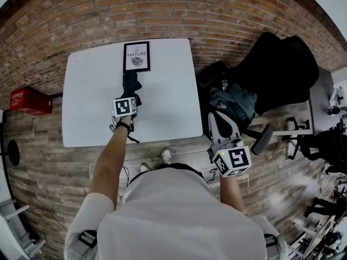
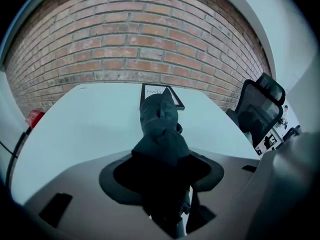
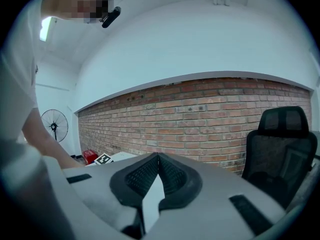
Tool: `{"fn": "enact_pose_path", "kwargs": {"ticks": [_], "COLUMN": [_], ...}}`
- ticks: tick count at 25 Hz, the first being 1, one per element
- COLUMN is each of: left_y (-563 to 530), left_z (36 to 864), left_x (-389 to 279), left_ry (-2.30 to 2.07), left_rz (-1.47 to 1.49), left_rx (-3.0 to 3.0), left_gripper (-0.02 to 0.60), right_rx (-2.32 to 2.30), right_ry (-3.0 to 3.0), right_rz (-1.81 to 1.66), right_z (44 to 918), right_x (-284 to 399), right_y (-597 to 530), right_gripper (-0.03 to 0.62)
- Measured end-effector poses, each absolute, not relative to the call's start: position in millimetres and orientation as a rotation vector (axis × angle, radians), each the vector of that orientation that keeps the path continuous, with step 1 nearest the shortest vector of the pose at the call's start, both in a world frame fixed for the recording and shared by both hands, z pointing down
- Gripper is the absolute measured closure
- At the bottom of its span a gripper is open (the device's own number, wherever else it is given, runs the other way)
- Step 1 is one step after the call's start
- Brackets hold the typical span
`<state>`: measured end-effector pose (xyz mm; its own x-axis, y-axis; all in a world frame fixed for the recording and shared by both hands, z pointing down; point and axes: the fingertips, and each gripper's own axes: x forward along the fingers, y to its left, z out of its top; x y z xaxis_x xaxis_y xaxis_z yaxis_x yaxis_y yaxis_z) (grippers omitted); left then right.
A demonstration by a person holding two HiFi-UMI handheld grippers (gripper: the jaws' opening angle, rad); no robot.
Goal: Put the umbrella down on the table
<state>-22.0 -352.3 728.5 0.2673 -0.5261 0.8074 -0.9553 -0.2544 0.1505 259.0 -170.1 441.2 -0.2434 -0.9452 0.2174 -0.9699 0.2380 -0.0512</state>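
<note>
Clearly, the left claw (image 2: 165,184) is clamping the dark, folded fabric umbrella (image 2: 160,129). Its jaws are standing wide, and the bundle is filling the space between them. The umbrella is reaching out ahead of the claw over the white rectangular table (image 1: 92,102). Its far tip is ending just short of the black-framed leaf picture (image 1: 136,56). I cannot tell if the cloth is already resting on the surface below the claw.

Several things could go wrong, in my judgement. If the jaws are opening while the umbrella is hanging above the table, it may drop and roll. If the claw is pushing further ahead, the tip may knock the picture. A thin black strap (image 1: 123,130) is trailing behind the claw, near the table's edge. It may catch on the claw when this is pulling back, and so drag the umbrella off.

The left arm is stretching forward with a bare forearm, and its claw is pointing ahead and steeply down. The right claw (image 3: 157,171) is waiting off to the side of the table. Its jaws are together with nothing between them, and it is pointing almost level toward the red brick wall (image 3: 200,119) and the black office chair (image 3: 285,144).
</note>
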Motion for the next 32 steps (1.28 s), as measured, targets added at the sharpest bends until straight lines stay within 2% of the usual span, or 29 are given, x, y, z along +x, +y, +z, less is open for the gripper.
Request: {"fn": "enact_pose_path", "kwargs": {"ticks": [25, 32], "left_y": [-348, -345], "left_z": [758, 735], "left_x": [-24, -30], "left_ry": [-1.329, -1.402], "left_rz": [0.917, 0.777], "left_rx": [1.974, 1.974], "left_gripper": [0.287, 0.281], "right_rx": [1.83, 1.853], "right_ry": [-2.312, -2.324], "right_rz": [0.264, 0.289], "right_z": [441, 446], "right_x": [252, 256], "right_y": [-169, -162], "right_gripper": [0.574, 0.574]}}
